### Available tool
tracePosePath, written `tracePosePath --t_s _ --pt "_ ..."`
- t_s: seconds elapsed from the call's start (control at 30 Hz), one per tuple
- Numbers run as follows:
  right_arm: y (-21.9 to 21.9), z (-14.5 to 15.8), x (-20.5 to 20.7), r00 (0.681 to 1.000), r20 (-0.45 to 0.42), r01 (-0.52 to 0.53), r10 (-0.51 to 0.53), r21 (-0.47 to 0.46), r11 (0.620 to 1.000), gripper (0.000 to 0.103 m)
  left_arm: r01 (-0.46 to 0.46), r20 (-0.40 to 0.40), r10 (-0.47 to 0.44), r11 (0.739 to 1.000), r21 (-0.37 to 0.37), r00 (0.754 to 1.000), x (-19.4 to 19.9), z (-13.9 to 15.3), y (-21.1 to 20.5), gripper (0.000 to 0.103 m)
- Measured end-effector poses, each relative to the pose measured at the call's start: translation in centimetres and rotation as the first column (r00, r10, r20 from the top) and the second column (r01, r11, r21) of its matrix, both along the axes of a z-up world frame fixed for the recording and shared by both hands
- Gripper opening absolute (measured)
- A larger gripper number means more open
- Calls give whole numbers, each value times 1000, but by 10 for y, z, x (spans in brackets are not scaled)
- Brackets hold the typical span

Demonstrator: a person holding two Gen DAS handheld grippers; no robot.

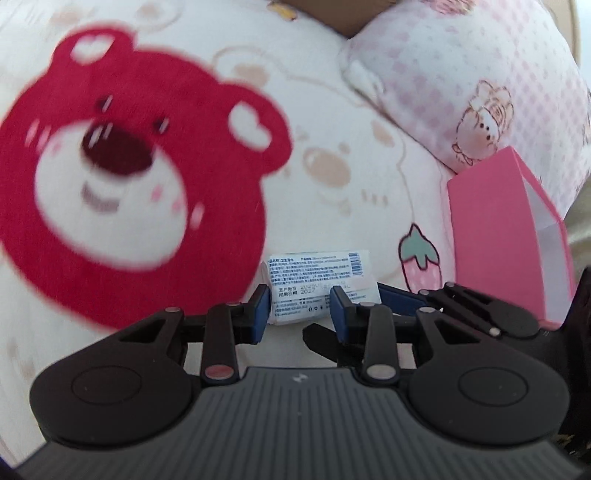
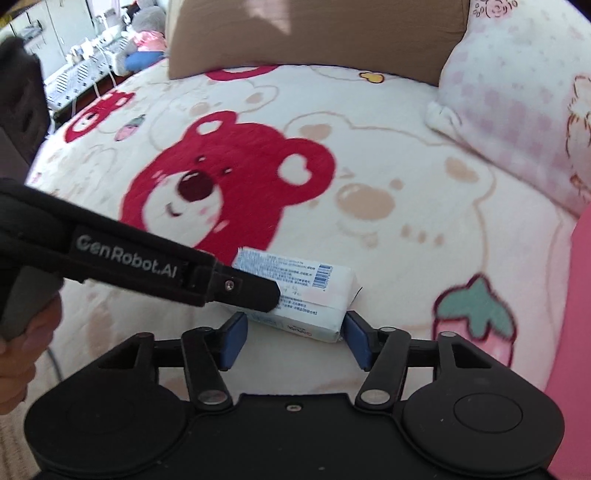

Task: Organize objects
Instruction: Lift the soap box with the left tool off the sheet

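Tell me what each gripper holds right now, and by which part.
Left gripper: shut on the white wipes pack, jaws pinching its near end. Right gripper: holds nothing; its jaws stand open around the pack's end.

Cream fleece blanket printed with red bear faces and strawberries, spread across a bed; brown headboard cushion at the far edge, sunlit; pink checked pillow at the far right corner; cluttered shelves beyond far left

Blanket ahead is bare, free to pass. Pink box blocks right, pillow behind it, brown cushion closes far edge.
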State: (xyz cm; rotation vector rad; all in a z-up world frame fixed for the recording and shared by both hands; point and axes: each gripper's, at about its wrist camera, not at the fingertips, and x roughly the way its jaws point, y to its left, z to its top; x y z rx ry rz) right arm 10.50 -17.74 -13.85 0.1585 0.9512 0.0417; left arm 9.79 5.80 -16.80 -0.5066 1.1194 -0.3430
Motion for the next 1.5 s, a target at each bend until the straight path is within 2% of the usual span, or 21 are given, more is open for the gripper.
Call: tracePosePath --t_s 0.13,0.27,0.3,0.37,0.4,0.47,0.63,0.67,0.77,0.9,0.97,1.1,1.3,1.43,1.5 --pt "7 -3 -7 1000 -7 -4 4 32 999 75 4 14 -4 1000 16 1000 -13 -1 -1 33" --pt "15 -4 -9 1000 1 -21 21 -21 1000 76 -6 29 5 1000 15 1000 -12 -1 2 35" --pt "15 -4 -9 1000 -1 -16 16 -35 999 77 -12 42 10 999 32 999 -11 -1 3 37" --pt "19 -3 -11 1000 2 -20 20 -80 997 82 -19 116 2 990 141 993 -11 2 3 47" --pt "21 -3 -12 1000 8 -27 28 -98 995 84 -13 121 -5 988 153 993 -10 1 5 47" --pt "25 -4 -13 999 14 -49 51 -114 992 84 -7 87 -1 996 86 996 -6 -2 14 43" --pt "31 -11 -13 997 25 -65 69 -131 989 86 32 46 -31 999 -21 998 -4 -9 13 32" --pt "30 -12 -14 997 28 -64 68 -127 990 86 33 30 -32 998 -44 999 -5 -11 10 32" --pt "28 -13 -15 997 40 -53 58 -117 992 86 47 62 -48 999 12 997 -11 -7 0 31" --pt "28 -8 -17 998 55 -22 28 -111 994 87 78 68 -79 997 20 995 -14 0 -6 31" --pt "34 -4 -22 996 84 -7 21 -167 986 87 89 66 -90 996 11 994 -17 5 -8 32" --pt "43 3 -32 994 88 -44 65 -224 974 87 119 105 -128 989 86 986 -26 19 -18 32" --pt "39 17 -48 995 94 -13 31 -188 982 88 151 70 -158 984 95 985 -36 33 -31 35" --pt "39 25 -63 996 73 -42 56 -172 984 88 146 70 -155 982 122 985 -49 41 -42 36" --pt "37 27 -71 996 65 -42 53 -158 987 88 146 45 -151 985 94 988 -56 42 -43 36"
